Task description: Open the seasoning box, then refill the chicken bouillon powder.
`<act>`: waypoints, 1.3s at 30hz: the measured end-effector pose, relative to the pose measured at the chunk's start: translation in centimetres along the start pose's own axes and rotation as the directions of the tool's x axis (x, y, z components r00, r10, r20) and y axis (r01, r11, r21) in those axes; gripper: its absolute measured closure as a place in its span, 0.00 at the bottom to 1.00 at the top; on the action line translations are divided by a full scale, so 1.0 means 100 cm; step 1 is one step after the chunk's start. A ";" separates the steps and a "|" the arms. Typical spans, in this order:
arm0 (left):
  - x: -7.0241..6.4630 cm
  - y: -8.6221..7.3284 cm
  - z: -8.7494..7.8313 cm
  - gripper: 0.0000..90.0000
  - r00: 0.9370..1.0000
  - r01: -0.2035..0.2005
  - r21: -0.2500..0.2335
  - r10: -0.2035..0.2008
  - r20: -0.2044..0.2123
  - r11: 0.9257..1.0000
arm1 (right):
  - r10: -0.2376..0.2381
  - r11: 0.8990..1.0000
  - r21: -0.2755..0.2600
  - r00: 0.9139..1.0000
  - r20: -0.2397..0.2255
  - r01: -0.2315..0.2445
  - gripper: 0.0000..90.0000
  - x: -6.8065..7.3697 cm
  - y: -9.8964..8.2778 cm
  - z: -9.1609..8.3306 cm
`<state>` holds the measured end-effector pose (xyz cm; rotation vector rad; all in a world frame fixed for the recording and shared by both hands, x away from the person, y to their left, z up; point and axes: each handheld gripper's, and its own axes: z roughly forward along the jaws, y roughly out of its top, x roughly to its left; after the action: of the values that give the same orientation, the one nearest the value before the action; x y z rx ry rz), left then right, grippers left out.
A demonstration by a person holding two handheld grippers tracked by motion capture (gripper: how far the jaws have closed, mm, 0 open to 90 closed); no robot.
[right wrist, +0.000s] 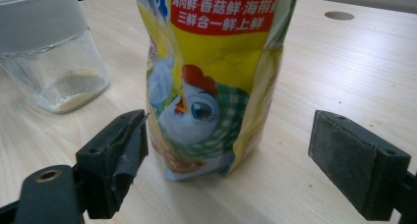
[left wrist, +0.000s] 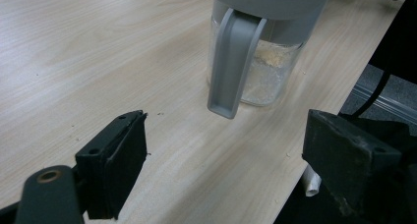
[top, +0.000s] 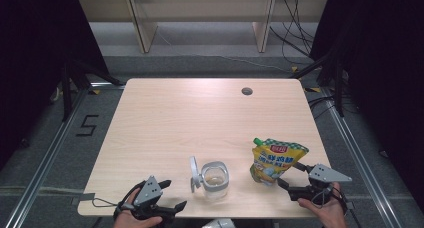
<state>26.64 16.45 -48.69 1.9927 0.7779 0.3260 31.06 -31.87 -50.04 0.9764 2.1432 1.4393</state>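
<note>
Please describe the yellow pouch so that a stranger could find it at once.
On the wooden table, look near the front right, beside the clear jar. The yellow pouch stands there, with a green cap and a cartoon chicken.

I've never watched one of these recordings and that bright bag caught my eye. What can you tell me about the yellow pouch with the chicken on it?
The yellow pouch looks like soft, glossy plastic, creased down its front. It carries a cartoon chicken in a green checked scarf, a red band of white Chinese characters, a green checked strip along the top and a green cap at one top corner. It stands upright on the wooden table, right of the clear jar. The right gripper sits just behind it, jaws wide to either side, not pressing it.
</note>
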 end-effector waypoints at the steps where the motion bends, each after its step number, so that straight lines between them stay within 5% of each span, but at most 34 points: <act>1: 0.000 0.000 0.000 0.18 1.000 0.005 0.000 -0.005 0.000 1.000 | -0.012 1.000 -0.010 1.000 0.008 0.012 0.18 -0.001 0.000 0.002; 5: 0.002 0.000 -0.002 0.18 1.000 -0.026 -0.004 0.026 -0.002 1.000 | -0.009 1.000 -0.007 1.000 -0.004 0.009 0.18 -0.002 0.002 0.005; 9: 0.000 0.000 -0.003 0.18 1.000 0.001 -0.007 -0.001 -0.008 1.000 | -0.056 0.998 -0.033 0.998 -0.015 0.055 0.18 -0.005 0.003 0.010; 10: 0.000 0.000 -0.003 0.18 1.000 0.000 -0.006 0.000 -0.007 1.000 | 0.000 1.000 -0.019 1.000 -0.015 0.000 0.18 -0.001 0.003 0.009; 12: 0.000 0.000 -0.002 0.18 1.000 -0.002 -0.008 0.002 -0.001 1.000 | -0.042 0.998 -0.038 0.999 -0.007 0.042 0.18 -0.004 0.003 0.012; 13: 0.001 0.000 -0.002 0.18 1.000 -0.014 -0.005 0.014 0.000 1.000 | 0.000 1.000 -0.015 1.000 -0.016 0.000 0.18 -0.001 0.003 0.011; 19: 0.000 0.000 -0.002 0.18 1.000 -0.010 -0.009 0.010 -0.002 1.000 | -0.080 0.996 -0.046 0.997 -0.016 0.079 0.18 -0.006 0.004 0.016; 21: -0.001 -0.001 -0.002 0.18 1.000 0.003 -0.003 -0.003 -0.002 1.000 | -0.021 0.999 -0.033 1.000 -0.021 0.020 0.18 -0.003 0.004 0.015; 25: -0.001 0.000 -0.002 0.18 1.000 -0.006 -0.004 0.006 -0.004 1.000 | -0.068 0.996 -0.055 0.998 -0.006 0.068 0.18 -0.006 0.005 0.018; 28: 0.000 -0.001 -0.003 0.18 1.000 0.002 0.002 -0.002 -0.002 1.000 | -0.027 0.999 -0.043 0.999 -0.025 0.026 0.18 -0.003 0.005 0.020; 31: 0.000 0.000 -0.002 0.18 0.999 -0.038 0.000 0.038 -0.005 0.999 | -0.049 0.998 -0.046 0.999 -0.022 0.048 0.18 -0.004 0.005 0.022; 33: -0.002 -0.001 -0.002 0.18 1.000 -0.010 0.003 0.010 -0.004 1.000 | -0.043 0.998 -0.050 0.998 -0.036 0.041 0.18 -0.002 0.005 0.024; 34: -0.002 -0.001 -0.002 0.18 1.000 -0.009 0.002 0.009 -0.004 1.000 | -0.085 0.993 -0.078 0.996 -0.027 0.083 0.18 -0.004 0.006 0.026; 35: -0.002 -0.001 -0.002 0.18 1.000 -0.006 -0.001 0.006 -0.004 1.000 | -0.045 0.997 -0.057 0.999 -0.030 0.044 0.18 -0.001 0.006 0.026; 36: -0.002 -0.001 -0.001 0.18 1.000 -0.003 -0.006 0.003 -0.004 1.000 | -0.085 0.995 -0.060 0.996 -0.038 0.083 0.18 -0.004 0.007 0.028; 38: -0.001 -0.001 -0.002 0.18 1.000 -0.026 -0.006 0.026 -0.003 1.000 | -0.075 0.993 -0.088 0.997 -0.024 0.073 0.18 -0.003 0.007 0.031; 39: -0.003 -0.002 -0.002 0.18 1.000 0.001 -0.005 -0.001 -0.004 1.000 | -0.056 0.996 -0.068 0.998 -0.033 0.054 0.18 -0.003 0.007 0.030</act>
<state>26.30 16.44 -48.72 1.9872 0.7796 0.3316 33.38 -29.96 -50.63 0.8676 2.1146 1.5022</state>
